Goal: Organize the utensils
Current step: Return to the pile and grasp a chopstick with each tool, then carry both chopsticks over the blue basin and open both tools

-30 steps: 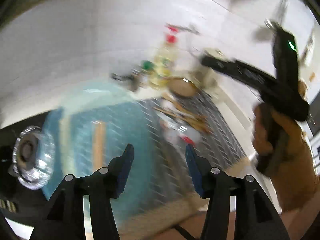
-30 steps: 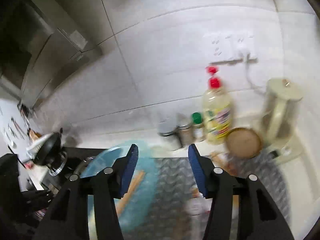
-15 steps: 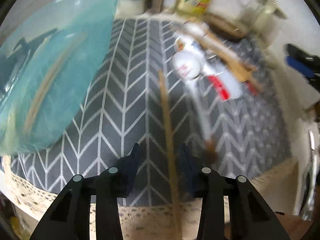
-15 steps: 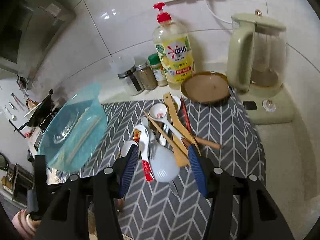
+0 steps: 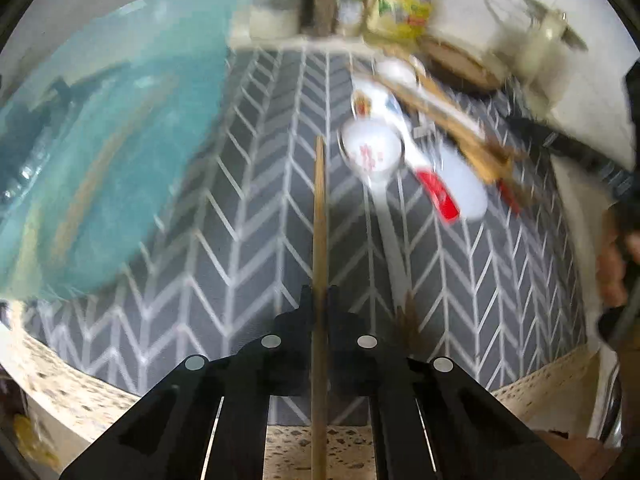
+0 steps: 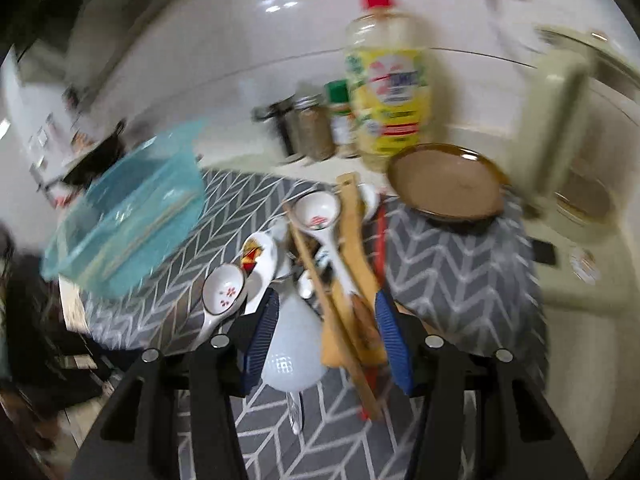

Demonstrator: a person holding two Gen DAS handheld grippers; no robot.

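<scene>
On the grey chevron mat point(image 5: 248, 240), a single wooden chopstick point(image 5: 320, 216) is being pinched by the left gripper point(image 5: 319, 304), whose jaws are pressed together on it near its lower part, the long end pointing up the mat. Over the pile of utensils point(image 6: 320, 264) the right gripper point(image 6: 326, 332) is being lowered with its jaws closing, about half apart; a white rice paddle point(image 6: 292, 352) and wooden spatulas point(image 6: 352, 280) are being framed between the pads, but nothing is being pressed yet.

Several risks are being judged from this. Because the chopstick is being held far from its middle, it may be levered out or swung as it is lifted, and the nearby ceramic spoon point(image 5: 372, 152) could be knocked. Because the pile is being approached with several handles crossing between the pads, two pieces may be caught together, or one may be dragged and the rest scattered. The blue tub point(image 6: 128, 216), likely the destination, is being kept at the mat's far left; a long stick tipped in carelessly may be bounced off its rim.

Little writing is being made out: the yellow bottle point(image 6: 388, 100) is being blurred, so its label cannot be read. Red flower prints are being shown inside the spoons.
</scene>
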